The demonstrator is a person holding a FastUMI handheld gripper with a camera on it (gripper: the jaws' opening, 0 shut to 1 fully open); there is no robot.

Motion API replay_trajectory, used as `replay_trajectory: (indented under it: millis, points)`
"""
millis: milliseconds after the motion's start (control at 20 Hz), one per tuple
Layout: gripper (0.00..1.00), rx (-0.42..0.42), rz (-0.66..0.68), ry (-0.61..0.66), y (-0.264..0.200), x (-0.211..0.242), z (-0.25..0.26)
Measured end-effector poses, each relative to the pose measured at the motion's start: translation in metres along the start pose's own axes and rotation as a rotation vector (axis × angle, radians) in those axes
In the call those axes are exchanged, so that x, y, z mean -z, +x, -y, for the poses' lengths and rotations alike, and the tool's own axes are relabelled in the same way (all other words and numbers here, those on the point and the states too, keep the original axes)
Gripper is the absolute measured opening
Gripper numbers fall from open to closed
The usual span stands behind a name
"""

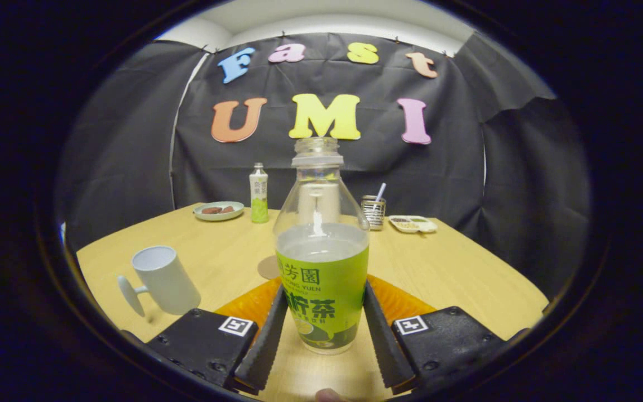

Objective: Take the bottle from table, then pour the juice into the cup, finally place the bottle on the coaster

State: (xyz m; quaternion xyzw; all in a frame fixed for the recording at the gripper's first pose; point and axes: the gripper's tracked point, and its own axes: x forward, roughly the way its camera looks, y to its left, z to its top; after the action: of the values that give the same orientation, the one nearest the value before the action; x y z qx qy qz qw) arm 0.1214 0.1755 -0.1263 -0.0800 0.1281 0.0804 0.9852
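1. Green wraps the lower half of the bottle [321, 268], which stands upright with no cap and is about half full.
2. Both fingers of the gripper [321, 335] press on the bottle's sides, so the jaws hold it.
3. An orange mat [405, 304] lies on the wooden table [455, 268] under the bottle.
4. A round brown coaster [269, 268] lies just behind the bottle.
5. A white cup [165, 279] stands to the left, beyond the fingers.
6. A small bottle [259, 194], a plate [219, 211], a can with a straw [374, 211] and a tray [412, 224] sit far back.

Bottle [321, 262] between the jaws, cup [164, 279] to its left.
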Motion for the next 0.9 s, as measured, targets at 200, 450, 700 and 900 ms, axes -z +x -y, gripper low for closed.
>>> replay_trajectory:
  millis: [200, 450, 700, 900]
  points:
    - [0.78, -0.004, -0.006, -0.168, 0.004, -0.017, -0.011]
    - [0.78, 0.041, -0.002, -0.427, 0.011, -0.032, -0.021]
    - [0.78, 0.072, -0.002, -0.629, 0.021, -0.040, -0.028]
    - [0.78, 0.116, 0.010, -0.803, 0.028, -0.044, -0.026]
